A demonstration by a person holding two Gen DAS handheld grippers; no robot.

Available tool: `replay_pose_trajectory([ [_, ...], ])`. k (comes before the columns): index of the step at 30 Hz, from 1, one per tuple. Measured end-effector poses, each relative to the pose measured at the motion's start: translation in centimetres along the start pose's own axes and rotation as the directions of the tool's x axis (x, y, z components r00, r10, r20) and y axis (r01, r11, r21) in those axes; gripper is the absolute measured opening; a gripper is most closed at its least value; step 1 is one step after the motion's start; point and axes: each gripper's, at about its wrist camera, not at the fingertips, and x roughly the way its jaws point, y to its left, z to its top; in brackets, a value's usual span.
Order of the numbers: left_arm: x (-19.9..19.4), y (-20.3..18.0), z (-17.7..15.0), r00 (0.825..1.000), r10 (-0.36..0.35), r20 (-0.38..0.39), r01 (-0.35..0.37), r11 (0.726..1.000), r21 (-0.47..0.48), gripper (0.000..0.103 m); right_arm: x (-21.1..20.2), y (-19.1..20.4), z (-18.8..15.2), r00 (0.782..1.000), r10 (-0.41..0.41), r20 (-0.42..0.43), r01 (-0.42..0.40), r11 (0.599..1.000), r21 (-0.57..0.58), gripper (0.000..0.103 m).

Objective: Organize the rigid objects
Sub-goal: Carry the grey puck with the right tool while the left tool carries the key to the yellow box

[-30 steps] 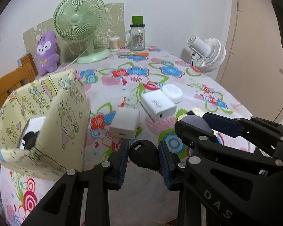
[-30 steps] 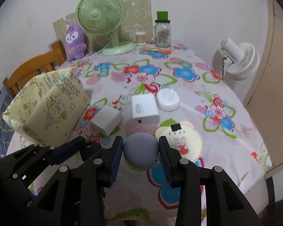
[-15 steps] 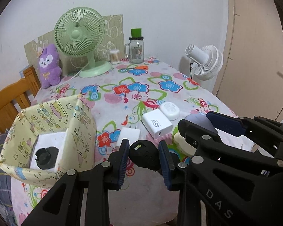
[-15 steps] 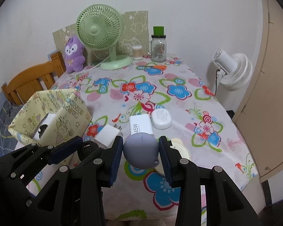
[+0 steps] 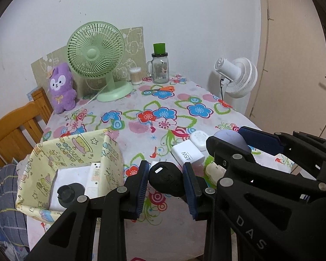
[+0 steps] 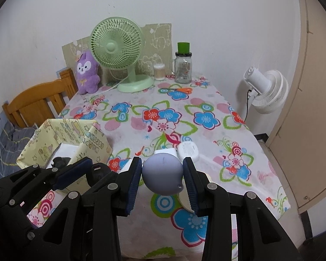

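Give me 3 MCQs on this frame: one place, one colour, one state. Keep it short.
1. Where does the yellow patterned box stand relative to the left gripper?
A. To its left on the table
B. Behind the green fan
C. On the wooden chair

2. What colour is the round object in the right gripper?
A. Orange
B. Pale lavender-grey
C. Green

3. What is the state of the left gripper's jaws?
A. Open and empty
B. Shut on the white 45W charger
C. Shut on the black object

Answers:
1 A: the left wrist view shows the box at the table's near-left edge, left of the jaws.
2 B: the right wrist view shows a lavender-grey ball between the blue pads.
3 C: both pads press on the black object, while the white 45W charger lies on the tablecloth.
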Motion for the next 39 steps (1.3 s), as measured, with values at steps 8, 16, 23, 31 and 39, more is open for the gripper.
replay_pose_trajectory([
  [8, -0.4, 1.4, 0.6, 1.0, 0.006, -0.006, -0.006, 1.0, 0.001, 0.032, 0.0, 1.5, 1.0, 1.0, 0.005, -0.007, -0.005, 1.0, -0.012, 0.042],
  [16, -0.7, 3.0, 1.2, 1.0, 0.012, 0.004, -0.013, 1.0, 0.014, 0.032, 0.4, 3.2, 2.1, 1.0, -0.003, -0.009, 0.003, 1.0, -0.021, 0.042],
  [23, -0.9, 4.9, 1.5, 0.999, 0.033, 0.013, -0.033, 0.999, 0.014, 0.032, 0.9, 5.0, 3.0, 1.0, 0.002, -0.006, -0.002, 0.999, -0.04, 0.042],
  [31, -0.8, 7.0, 1.6, 0.999, 0.05, 0.009, -0.05, 0.999, -0.002, 0.032, 1.6, 7.3, 3.9, 1.0, 0.02, -0.008, -0.02, 0.997, -0.072, 0.042],
  [39, -0.4, 9.4, 1.4, 0.998, 0.057, -0.006, -0.057, 0.998, -0.014, 0.032, 2.8, 9.5, 4.5, 0.999, 0.032, -0.023, -0.034, 0.995, -0.097, 0.042],
])
